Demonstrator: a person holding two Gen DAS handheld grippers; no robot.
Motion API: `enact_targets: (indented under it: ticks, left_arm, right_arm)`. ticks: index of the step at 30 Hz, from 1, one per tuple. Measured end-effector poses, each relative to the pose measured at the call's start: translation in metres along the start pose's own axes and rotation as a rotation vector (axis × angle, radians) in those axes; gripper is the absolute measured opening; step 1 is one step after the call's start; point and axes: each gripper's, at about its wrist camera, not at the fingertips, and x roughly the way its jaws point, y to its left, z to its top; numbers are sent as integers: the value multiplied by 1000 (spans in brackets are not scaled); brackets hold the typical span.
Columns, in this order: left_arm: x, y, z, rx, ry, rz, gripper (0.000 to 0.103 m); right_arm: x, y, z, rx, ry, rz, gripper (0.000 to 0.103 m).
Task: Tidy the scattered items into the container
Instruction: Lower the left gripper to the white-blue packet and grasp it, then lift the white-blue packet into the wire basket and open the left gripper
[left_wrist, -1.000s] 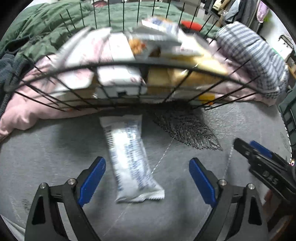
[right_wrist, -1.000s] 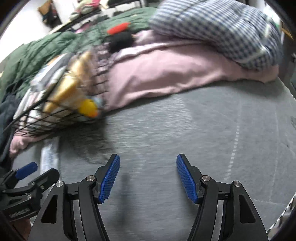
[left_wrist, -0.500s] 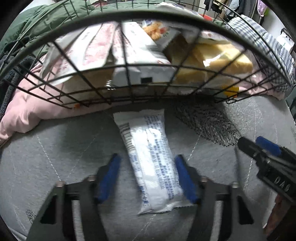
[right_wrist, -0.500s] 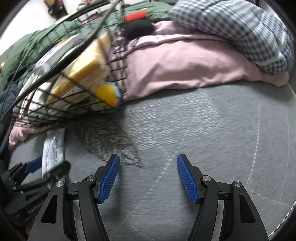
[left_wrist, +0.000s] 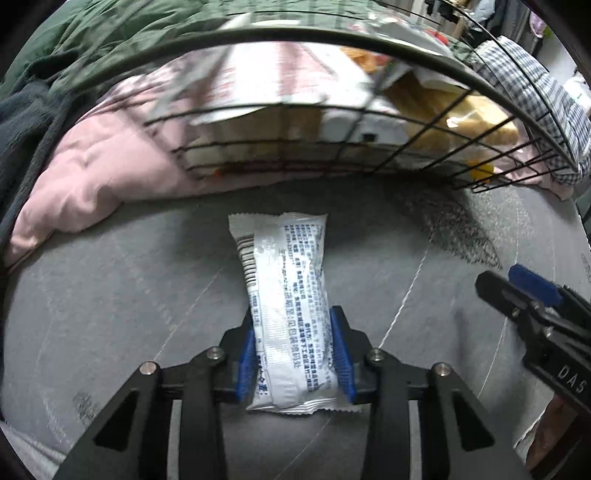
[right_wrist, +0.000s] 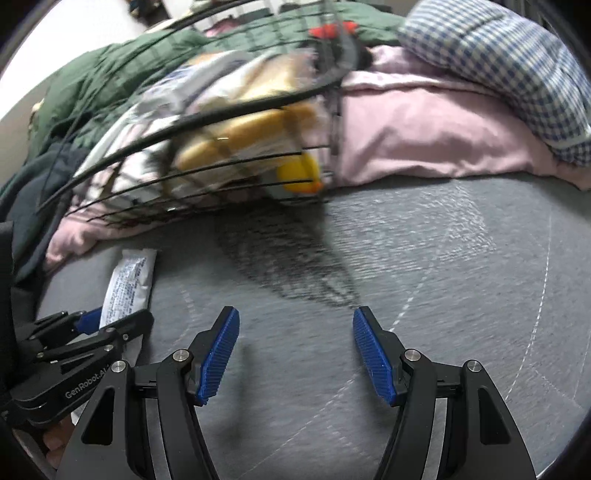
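Observation:
A white snack packet (left_wrist: 286, 291) with blue print and a barcode lies lengthwise on the grey bed sheet (left_wrist: 129, 295). My left gripper (left_wrist: 293, 354) is shut on its near half, with both blue pads pressed on its sides. Just beyond stands a black wire basket (left_wrist: 332, 40) full of snack packs. In the right wrist view the same packet (right_wrist: 129, 284) shows at lower left, with the left gripper (right_wrist: 110, 325) shut on it. My right gripper (right_wrist: 295, 354) hangs open over bare sheet, nothing between its fingers, and also shows at the right edge of the left wrist view (left_wrist: 535, 310).
A pink quilt (right_wrist: 424, 136) lies bunched behind and beside the basket (right_wrist: 221, 147). A blue checked pillow (right_wrist: 498, 62) sits at the far right, a green blanket (left_wrist: 92, 40) at the far left. A yellow item (right_wrist: 299, 173) shows inside the basket's corner.
My left gripper moved forward around the white packet and closed on it. The basket looms nearer in both views. My right gripper drifted towards the basket, still open.

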Motion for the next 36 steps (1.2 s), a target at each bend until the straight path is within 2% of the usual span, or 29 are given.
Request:
enact_targets:
  ticks: [2, 3, 5, 8, 13, 17, 20, 24, 27, 31, 36]
  left_arm:
    - [-9, 9, -8, -12, 6, -5, 40]
    - [-14, 11, -11, -13, 0, -3, 40]
    - [-24, 16, -16, -18, -14, 0, 40]
    - [-44, 21, -22, -23, -40, 2, 40]
    - [-88, 25, -23, -16, -115, 12, 40]
    - [-127, 30, -7, 0, -205, 11, 40]
    - [-150, 29, 27, 12, -260, -3, 40]
    - [-161, 13, 71, 33, -324, -4, 40]
    - [-152, 7, 107, 54, -341, -5, 40]
    - [-124, 2, 149, 61, -313, 9, 40]
    - [-99, -7, 178, 70, -295, 2, 40]
  right_arm:
    - [-5, 8, -1, -35, 3, 1, 36]
    - [-8, 11, -2, -55, 5, -6, 33]
    - [-16, 19, -4, -81, 1, -1, 17]
    - [-31, 28, -9, -100, -25, 14, 8]
    - [-71, 44, 2, -120, -116, 22, 8]
    - [-114, 53, 19, -144, -227, 24, 8]
    - [-134, 59, 41, -149, -291, 53, 8]
    - [-138, 66, 71, -166, -332, 77, 8]
    - [-131, 62, 94, -144, -341, 103, 8]
    - [-114, 55, 119, -118, -343, 113, 8]
    - [-96, 49, 138, -69, -331, 131, 8]
